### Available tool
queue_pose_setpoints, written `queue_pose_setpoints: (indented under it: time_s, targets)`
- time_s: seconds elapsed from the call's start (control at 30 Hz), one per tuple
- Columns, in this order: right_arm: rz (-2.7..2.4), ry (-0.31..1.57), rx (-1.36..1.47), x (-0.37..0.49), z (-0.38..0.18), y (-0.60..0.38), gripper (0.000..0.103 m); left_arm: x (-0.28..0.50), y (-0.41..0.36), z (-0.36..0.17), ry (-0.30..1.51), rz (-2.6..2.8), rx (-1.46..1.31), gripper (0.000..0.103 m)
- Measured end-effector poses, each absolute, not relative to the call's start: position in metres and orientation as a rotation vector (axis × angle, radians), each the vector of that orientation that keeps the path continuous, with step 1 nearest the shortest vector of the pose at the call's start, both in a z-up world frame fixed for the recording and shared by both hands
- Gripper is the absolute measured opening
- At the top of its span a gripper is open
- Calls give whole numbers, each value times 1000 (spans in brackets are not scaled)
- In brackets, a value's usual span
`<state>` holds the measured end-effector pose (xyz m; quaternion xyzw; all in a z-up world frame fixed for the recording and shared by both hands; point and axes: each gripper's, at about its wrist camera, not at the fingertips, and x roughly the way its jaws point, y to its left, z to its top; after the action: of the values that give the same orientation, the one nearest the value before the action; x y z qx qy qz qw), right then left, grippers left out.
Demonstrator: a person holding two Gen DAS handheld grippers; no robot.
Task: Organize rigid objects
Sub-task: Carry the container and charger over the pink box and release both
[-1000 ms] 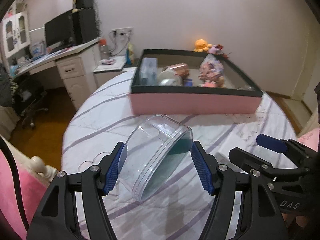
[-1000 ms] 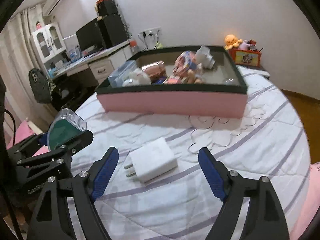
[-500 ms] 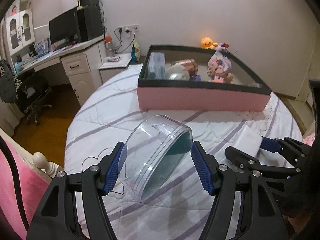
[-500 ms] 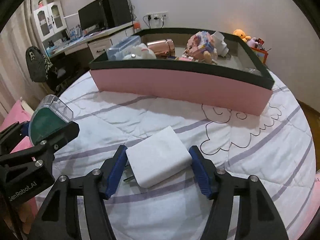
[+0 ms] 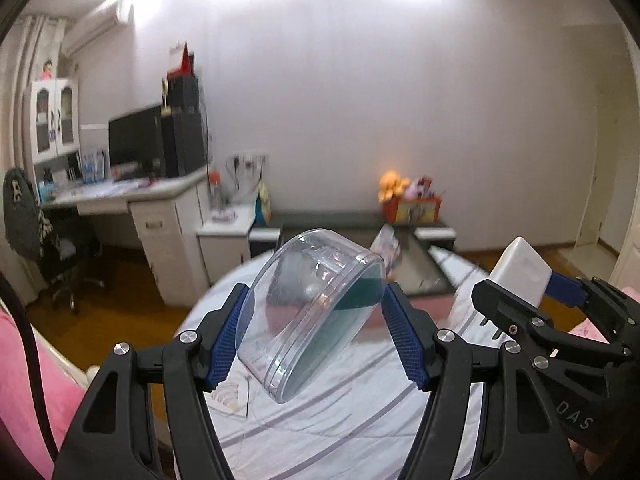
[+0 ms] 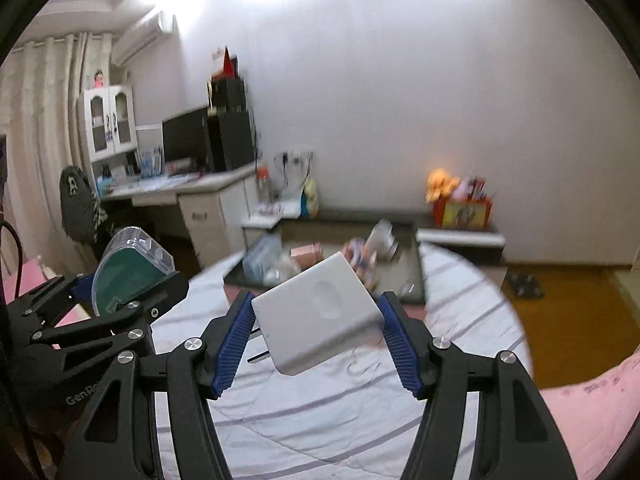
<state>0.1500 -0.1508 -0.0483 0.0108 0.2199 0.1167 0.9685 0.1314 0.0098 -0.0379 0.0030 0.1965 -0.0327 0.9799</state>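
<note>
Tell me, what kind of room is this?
Probably a bedroom that someone also studies in. A bed with a striped quilt fills the foreground, a desk with a dark monitor stands by the wall, and a plush toy sits on a low shelf.

Both wrist views face far wall, sharing bed (image 5: 340, 420), desk (image 6: 188, 188).

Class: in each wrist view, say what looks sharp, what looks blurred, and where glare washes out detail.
Left wrist view: clear round container sharp, desk and pink tray smeared, ceiling glare at top. Right wrist view: white charger sharp, tray contents streaked, same glare overhead.
</note>
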Motion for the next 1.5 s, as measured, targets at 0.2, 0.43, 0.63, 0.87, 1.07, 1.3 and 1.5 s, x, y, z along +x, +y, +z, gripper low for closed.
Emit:
queue_pose_setpoints:
  time_s: [0.2,0.43,0.63,0.87,1.07,1.3,1.5]
  targets:
    - [208,319,4,111,-7,-155,65,93,4,2,269,-60,29,68]
    - [188,222,-15,77,24,-154,65,63,-2,24,184,-51,38,68]
    - [185,194,-14,70,32,-154,65,60,-7,29,151,-43,50,68]
    - [187,194,-16,81,32,-152,65,82,-9,24,156,-34,55,68]
    - [189,230,-17,111,24,-148,65,123,-8,13,193,-24,73,68]
    - [188,289,-18,178,7,-149,65,205,-12,-2,275,-56,85,68]
    - [186,387,-20,257,-21,-150,65,302,-14,-39,427,-100,75,68]
